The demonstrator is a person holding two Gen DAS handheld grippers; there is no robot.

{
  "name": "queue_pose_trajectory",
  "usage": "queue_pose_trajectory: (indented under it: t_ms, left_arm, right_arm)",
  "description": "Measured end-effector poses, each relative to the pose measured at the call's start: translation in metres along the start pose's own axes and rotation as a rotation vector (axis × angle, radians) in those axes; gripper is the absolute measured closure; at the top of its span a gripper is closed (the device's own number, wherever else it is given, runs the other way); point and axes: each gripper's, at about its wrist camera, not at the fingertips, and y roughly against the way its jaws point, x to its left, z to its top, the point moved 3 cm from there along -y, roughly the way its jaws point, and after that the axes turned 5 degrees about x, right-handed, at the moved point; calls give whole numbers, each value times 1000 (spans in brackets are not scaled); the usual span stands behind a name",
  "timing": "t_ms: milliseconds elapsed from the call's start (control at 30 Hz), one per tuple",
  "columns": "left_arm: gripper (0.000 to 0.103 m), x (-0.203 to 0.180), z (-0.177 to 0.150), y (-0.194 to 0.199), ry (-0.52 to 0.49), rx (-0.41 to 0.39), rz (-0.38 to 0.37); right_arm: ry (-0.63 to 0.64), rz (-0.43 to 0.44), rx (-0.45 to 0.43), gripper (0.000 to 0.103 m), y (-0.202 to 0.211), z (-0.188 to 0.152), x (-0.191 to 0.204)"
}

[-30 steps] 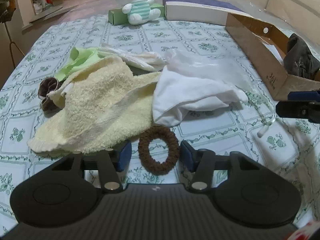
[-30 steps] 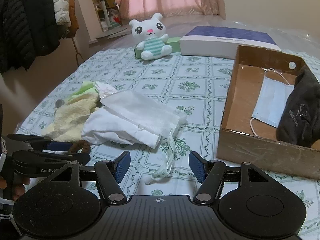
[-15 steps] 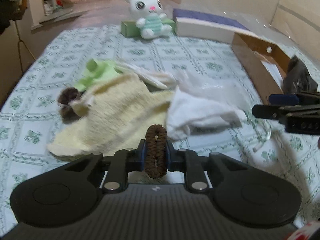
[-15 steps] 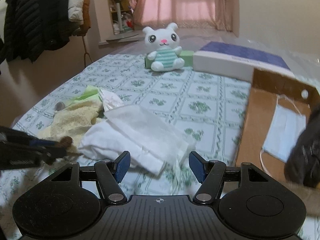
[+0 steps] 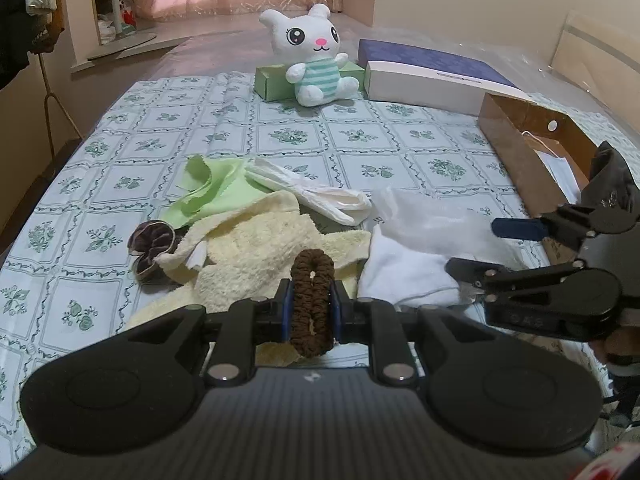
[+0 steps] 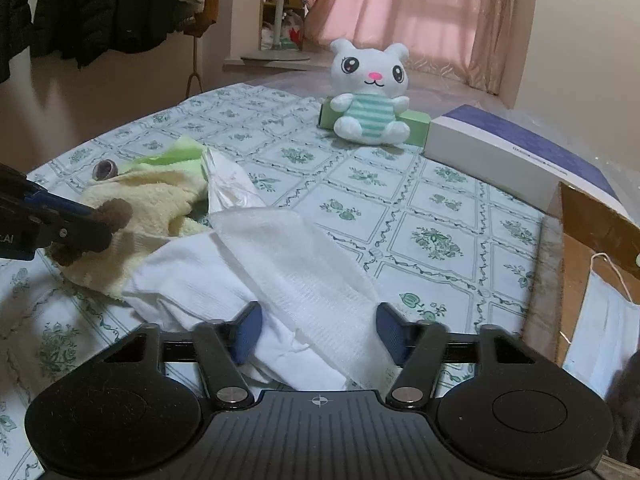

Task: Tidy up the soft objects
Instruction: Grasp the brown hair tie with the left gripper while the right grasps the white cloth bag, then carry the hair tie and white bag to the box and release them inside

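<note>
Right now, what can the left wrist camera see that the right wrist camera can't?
Only the left view shows the whole brown hair tie pinched in the left claw, and a dark garment in the cardboard box. Only the right view shows the right claw closing around the white gauzy cloth, and hanging coats. Both show the plush bunny and the yellow towel.

Pink curtains (image 6: 440, 20) hang behind the bed (image 5: 280, 136), dark coats (image 6: 100, 0) hang left, and a purple-topped box (image 5: 432, 76) lies near the far edge.
</note>
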Motion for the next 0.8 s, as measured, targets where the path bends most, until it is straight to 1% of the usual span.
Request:
queue_pose_trajectory:
  t_ms: [33, 100, 133, 167, 200, 233, 367, 533, 800]
  left_arm:
    - [85, 0, 0, -1, 0, 1, 0]
    - [85, 0, 1, -1, 3, -2, -3]
    - [85, 0, 1, -1, 3, -5, -4]
    - [85, 0, 2, 0, 3, -8, -5]
    - [85, 0, 2, 1, 3, -11, -4]
    - [85, 0, 3, 2, 3, -14, -5]
    - [85, -2, 5, 8, 2, -26, -4]
    - [85, -9, 11, 20, -12, -55, -18]
    - [85, -37, 27, 37, -61, -104, -68]
  right_arm:
    - [-4, 13, 4, 73, -1, 0, 0]
    - [-9, 12, -3, 81, 0, 2, 0]
    - [-12, 13, -8, 90, 1, 3, -1]
    - [-20, 17, -11, 97, 3, 4, -1]
    - [-32, 19, -14, 98, 6, 5, -2]
    - [-46, 24, -18, 102, 9, 5, -4]
    - [-110, 46, -46, 103, 27, 11, -12]
    - [-221, 80, -91, 103, 60, 16, -28]
    - [-382, 113, -144, 103, 114, 15, -57]
